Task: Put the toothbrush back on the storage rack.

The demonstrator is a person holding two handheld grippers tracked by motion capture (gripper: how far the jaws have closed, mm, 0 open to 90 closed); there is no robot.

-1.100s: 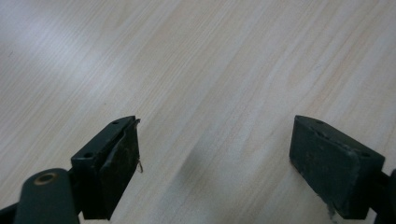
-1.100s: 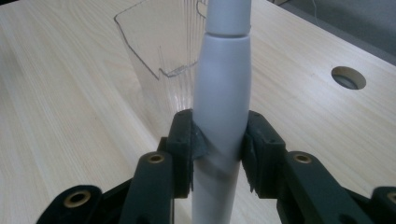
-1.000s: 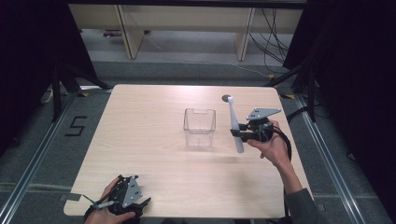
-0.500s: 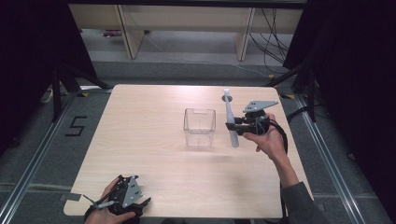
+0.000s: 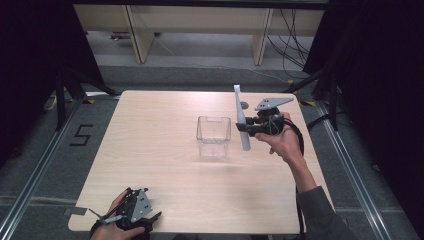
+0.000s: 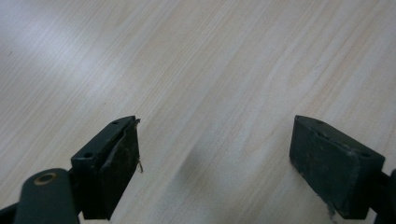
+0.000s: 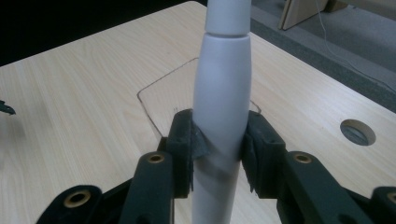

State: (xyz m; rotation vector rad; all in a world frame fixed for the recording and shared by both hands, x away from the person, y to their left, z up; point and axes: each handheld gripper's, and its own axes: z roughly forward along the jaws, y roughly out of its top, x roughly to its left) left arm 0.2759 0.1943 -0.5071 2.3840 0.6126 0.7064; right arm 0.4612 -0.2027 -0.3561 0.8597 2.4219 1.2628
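Spanning most of the high view, the pale wooden surface (image 5: 150,150) carries a clear plastic container (image 5: 213,136) near its middle, open side up and with nothing visible inside. A round cable hole (image 5: 244,105) lies in the far right part of the surface.

Right of the container, the right gripper (image 5: 248,127) is held above the surface, its fingers (image 7: 184,151) pinching the thick lower part of a white, handle-like tool (image 5: 240,118). The tool stands nearly upright, its slim end uppermost and its lower end clear of the wood, just beside the container's right wall. Gripping it low on the shaft probably keeps it steady and vertical, which would suit lowering it into the open container. What the tool is exactly cannot be told.

At the near left corner, the left gripper (image 5: 131,212) rests low over bare wood, its fingers (image 6: 112,163) spread wide with nothing between them, apparently parked away from the work.
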